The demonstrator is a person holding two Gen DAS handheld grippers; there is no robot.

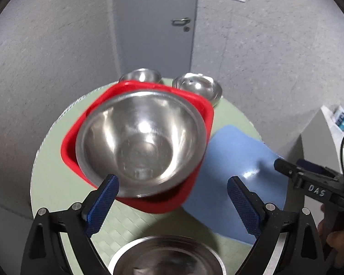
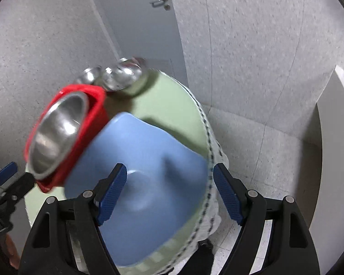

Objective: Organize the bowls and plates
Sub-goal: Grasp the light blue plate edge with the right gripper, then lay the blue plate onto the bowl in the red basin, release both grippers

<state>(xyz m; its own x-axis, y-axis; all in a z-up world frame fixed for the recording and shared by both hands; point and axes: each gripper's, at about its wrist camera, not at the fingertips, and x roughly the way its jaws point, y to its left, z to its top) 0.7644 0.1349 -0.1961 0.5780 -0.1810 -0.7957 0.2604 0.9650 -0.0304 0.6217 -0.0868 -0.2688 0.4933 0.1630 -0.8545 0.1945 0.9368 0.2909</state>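
Large steel bowl [image 1: 140,144] nested in red square plate [image 1: 68,151], centre frame; blue plate [image 2: 144,183] lower centre. Both claws released and empty: left gripper [image 1: 172,204], right gripper [image 2: 169,194]. Risk: knocking the bowl while reaching past, tipping it off.

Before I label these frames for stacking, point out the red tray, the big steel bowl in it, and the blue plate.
red tray [image 1: 68,151], left wrist view, left rim.
big steel bowl [image 1: 140,142], left wrist view, inner wall.
blue plate [image 2: 149,151], right wrist view, middle surface.

"DAS" in white on right gripper [image 1: 318,189] arm
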